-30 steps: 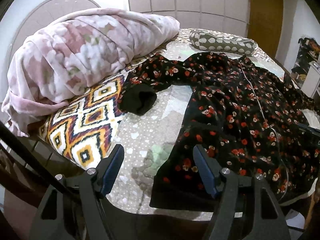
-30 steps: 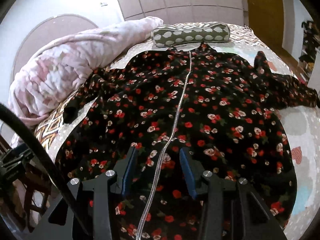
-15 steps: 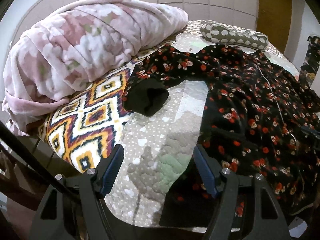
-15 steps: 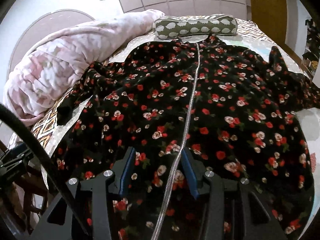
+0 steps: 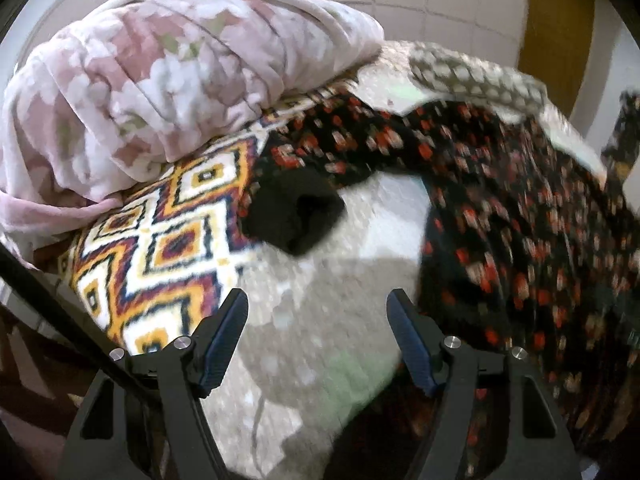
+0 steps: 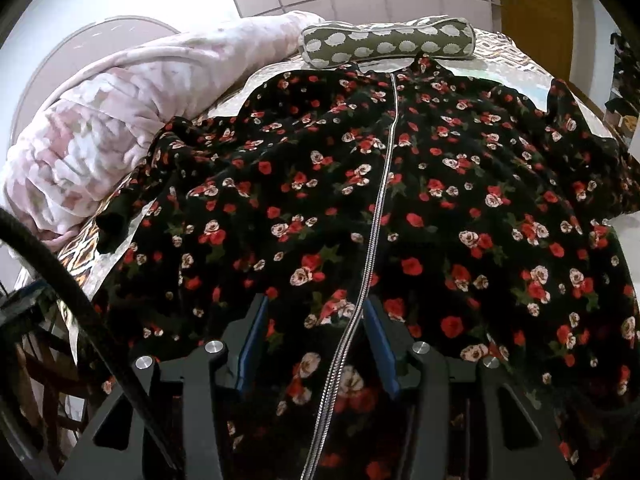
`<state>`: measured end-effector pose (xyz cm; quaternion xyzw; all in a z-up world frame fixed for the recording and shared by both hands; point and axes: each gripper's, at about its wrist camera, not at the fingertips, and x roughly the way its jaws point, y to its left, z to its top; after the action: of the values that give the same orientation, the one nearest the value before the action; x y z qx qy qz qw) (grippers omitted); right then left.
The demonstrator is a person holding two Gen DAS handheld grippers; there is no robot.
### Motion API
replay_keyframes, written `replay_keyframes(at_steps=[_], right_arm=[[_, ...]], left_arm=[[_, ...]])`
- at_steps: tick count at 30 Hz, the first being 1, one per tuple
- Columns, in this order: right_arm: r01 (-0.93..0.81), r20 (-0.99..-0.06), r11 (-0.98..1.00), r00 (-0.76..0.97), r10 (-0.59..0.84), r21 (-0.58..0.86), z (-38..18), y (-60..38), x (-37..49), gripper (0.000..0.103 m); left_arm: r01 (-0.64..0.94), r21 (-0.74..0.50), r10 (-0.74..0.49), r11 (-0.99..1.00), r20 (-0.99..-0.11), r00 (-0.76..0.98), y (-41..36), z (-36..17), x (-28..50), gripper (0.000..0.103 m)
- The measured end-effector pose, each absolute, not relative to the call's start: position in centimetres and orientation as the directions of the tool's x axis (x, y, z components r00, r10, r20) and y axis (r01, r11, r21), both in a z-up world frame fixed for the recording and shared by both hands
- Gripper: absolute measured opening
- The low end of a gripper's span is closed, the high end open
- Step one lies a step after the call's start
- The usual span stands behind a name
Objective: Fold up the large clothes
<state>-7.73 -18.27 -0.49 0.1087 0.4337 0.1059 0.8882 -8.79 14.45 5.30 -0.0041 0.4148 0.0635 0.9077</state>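
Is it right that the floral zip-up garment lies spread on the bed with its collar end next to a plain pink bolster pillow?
Not quite. The bolster pillow beside the collar of the floral garment is olive green with pale spots, not plain pink, as the right wrist view shows. The rest holds.

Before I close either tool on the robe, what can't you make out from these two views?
- Robe hem: in the right wrist view it is cut off by the bottom edge and covered by the right tool, whose jaws are opening over the zipper.
- Robe's far sleeve: its end is cut off by the right edge of the right wrist view.
- Left wrist view: motion blur smears the print; the left tool hangs open over bare bedspread.
- Sleeve cuff: just a dark shape, no detail.
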Motion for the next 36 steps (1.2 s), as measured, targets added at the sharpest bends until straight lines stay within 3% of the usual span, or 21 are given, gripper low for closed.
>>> replay_keyframes(at_steps=[4, 8, 13, 16, 18, 19, 20, 22, 26, 29, 33, 36], right_arm=[[-0.093, -0.750, 0.954, 0.598, 0.282, 0.284, -1.1, -18.2, -7.5, 0.057], [-0.082, -0.752, 0.953, 0.597, 0.281, 0.291, -1.9, -18.3, -7.3, 0.059], [-0.085, -0.747, 0.952, 0.601, 0.284, 0.293, -2.4, -18.5, -7.2, 0.062], [-0.094, -0.746, 0.954, 0.603, 0.281, 0.284, -2.6, -18.4, -7.1, 0.064], [-0.098, -0.749, 0.962, 0.609, 0.261, 0.256, -2.7, -18.0, -7.0, 0.064], [-0.100, -0.750, 0.964, 0.611, 0.254, 0.246, -2.8, -17.9, -7.0, 0.064], [-0.103, -0.752, 0.968, 0.613, 0.242, 0.227, -2.8, -17.7, -7.0, 0.064], [-0.108, -0.753, 0.973, 0.617, 0.228, 0.206, -2.9, -17.5, -7.0, 0.064], [-0.114, -0.751, 0.975, 0.623, 0.219, 0.190, -3.0, -17.3, -7.0, 0.064], [-0.115, -0.751, 0.976, 0.624, 0.218, 0.188, -3.0, -17.3, -7.0, 0.064], [-0.116, -0.750, 0.975, 0.624, 0.219, 0.188, -3.1, -17.4, -7.0, 0.064], [-0.109, -0.745, 0.965, 0.617, 0.254, 0.239, -2.4, -18.1, -7.0, 0.060]], left_arm=[[-0.159, -0.113, 0.027, 0.981, -0.732, 0.681, 18.7, 5.9, -5.6, 0.076], [-0.181, -0.317, -0.134, 0.931, -0.759, 0.637, 22.4, 3.9, -1.2, 0.076], [-0.239, -0.416, -0.218, 0.877, -0.789, 0.574, 23.8, -0.4, 2.0, 0.076], [-0.241, -0.374, -0.180, 0.896, -0.800, 0.573, 22.9, -1.0, 2.9, 0.078], [-0.234, -0.306, -0.132, 0.923, -0.822, 0.554, 22.3, -0.7, 3.6, 0.057], [-0.241, -0.279, -0.108, 0.930, -0.832, 0.544, 22.5, -0.5, 3.9, 0.030], [-0.250, -0.269, -0.098, 0.930, -0.839, 0.535, 23.2, -0.2, 4.0, 0.019], [-0.293, -0.292, -0.085, 0.910, -0.825, 0.558, 25.8, 1.2, 4.2, 0.015], [-0.435, -0.225, 0.096, 0.872, -0.792, 0.603, 31.3, 5.6, 4.5, 0.013], [-0.460, -0.264, 0.101, 0.848, -0.771, 0.629, 33.6, 8.4, 4.9, 0.013], [-0.399, -0.211, 0.121, 0.892, -0.739, 0.662, 30.2, 11.5, 5.5, 0.012], [-0.287, -0.203, 0.051, 0.936, -0.730, 0.682, 25.3, 12.8, 6.4, 0.012]])
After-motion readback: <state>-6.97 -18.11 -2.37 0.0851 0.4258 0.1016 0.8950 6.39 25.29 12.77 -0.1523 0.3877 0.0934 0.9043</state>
